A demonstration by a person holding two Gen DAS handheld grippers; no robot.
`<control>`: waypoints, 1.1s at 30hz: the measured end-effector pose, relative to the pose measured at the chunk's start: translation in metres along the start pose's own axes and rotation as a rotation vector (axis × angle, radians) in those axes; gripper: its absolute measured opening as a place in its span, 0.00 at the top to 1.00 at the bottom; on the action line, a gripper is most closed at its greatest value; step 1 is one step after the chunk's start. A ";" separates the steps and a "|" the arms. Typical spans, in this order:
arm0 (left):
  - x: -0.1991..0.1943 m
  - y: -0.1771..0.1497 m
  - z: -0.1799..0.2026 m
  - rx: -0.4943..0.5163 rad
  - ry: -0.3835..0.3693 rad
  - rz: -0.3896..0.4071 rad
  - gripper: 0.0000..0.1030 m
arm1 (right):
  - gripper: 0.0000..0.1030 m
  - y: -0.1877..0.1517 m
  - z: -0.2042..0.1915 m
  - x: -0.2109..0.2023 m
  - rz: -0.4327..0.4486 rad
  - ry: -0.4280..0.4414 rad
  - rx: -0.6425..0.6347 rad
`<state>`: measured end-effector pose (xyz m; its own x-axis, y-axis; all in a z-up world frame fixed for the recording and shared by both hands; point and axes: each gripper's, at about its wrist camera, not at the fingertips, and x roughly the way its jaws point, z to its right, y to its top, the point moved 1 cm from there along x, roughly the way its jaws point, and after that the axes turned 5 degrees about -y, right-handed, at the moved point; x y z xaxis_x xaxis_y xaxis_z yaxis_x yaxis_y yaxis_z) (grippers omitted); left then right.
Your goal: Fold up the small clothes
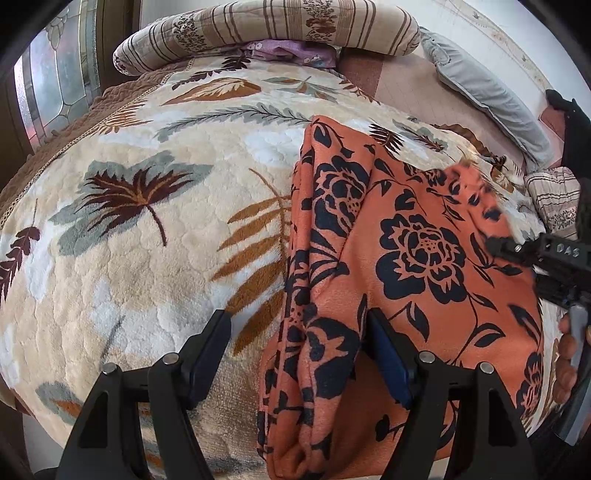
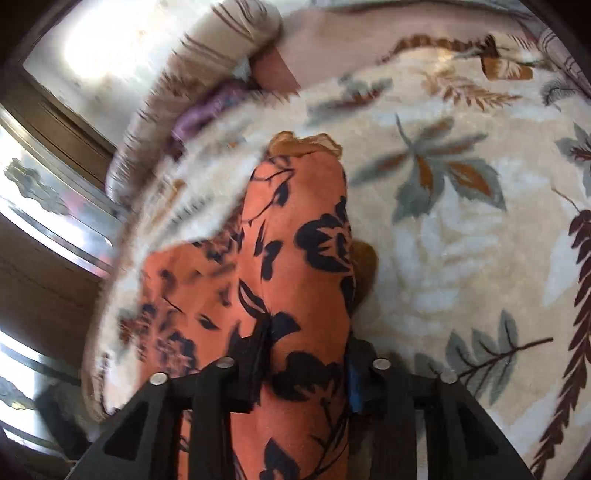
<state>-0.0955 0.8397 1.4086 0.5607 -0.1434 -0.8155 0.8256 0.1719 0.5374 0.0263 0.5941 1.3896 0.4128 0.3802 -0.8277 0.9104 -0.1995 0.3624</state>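
Observation:
An orange garment with black flowers (image 1: 406, 258) lies on the leaf-patterned blanket (image 1: 147, 240), folded into a long strip. My left gripper (image 1: 299, 354) is open, its fingers wide apart at the garment's near left edge, the right finger resting on the cloth. My right gripper (image 1: 517, 251) shows at the far right of the left wrist view, with a blurred corner of the garment at its tip. In the right wrist view my right gripper (image 2: 306, 369) is shut on a fold of the garment (image 2: 295, 240), which hangs forward between the fingers.
A striped rolled quilt (image 1: 266, 33) lies at the head of the bed, with a purple cloth (image 1: 284, 50) under it. A grey pillow (image 1: 491, 99) lies at the far right. A patterned glass door (image 1: 55, 81) stands left of the bed.

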 end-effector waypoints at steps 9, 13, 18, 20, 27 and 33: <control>-0.050 -0.009 -0.012 -0.062 -0.067 0.048 0.27 | 0.34 -0.041 -0.010 -0.100 0.203 0.093 -0.080; -0.025 -0.034 -0.028 -0.117 -0.030 -0.097 0.27 | 0.29 -0.071 -0.025 -0.099 0.139 0.179 -0.141; -0.055 -0.017 -0.023 -0.102 -0.062 -0.033 0.27 | 0.29 -0.091 -0.017 -0.070 0.066 0.162 -0.155; -0.061 0.000 -0.023 -0.097 -0.080 -0.007 0.27 | 0.29 -0.091 -0.015 -0.071 0.063 0.169 -0.149; -0.011 0.077 -0.021 -0.119 -0.144 -0.057 0.28 | 0.27 -0.095 -0.014 -0.069 0.091 0.189 -0.157; 0.048 0.084 -0.046 -0.294 -0.170 -0.168 0.41 | 0.27 -0.097 -0.008 -0.067 0.090 0.237 -0.120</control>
<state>-0.0021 0.8924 1.4046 0.4418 -0.3484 -0.8267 0.8674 0.4012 0.2945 -0.0893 0.5948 1.4137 0.4744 0.5695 -0.6713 0.8605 -0.1391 0.4901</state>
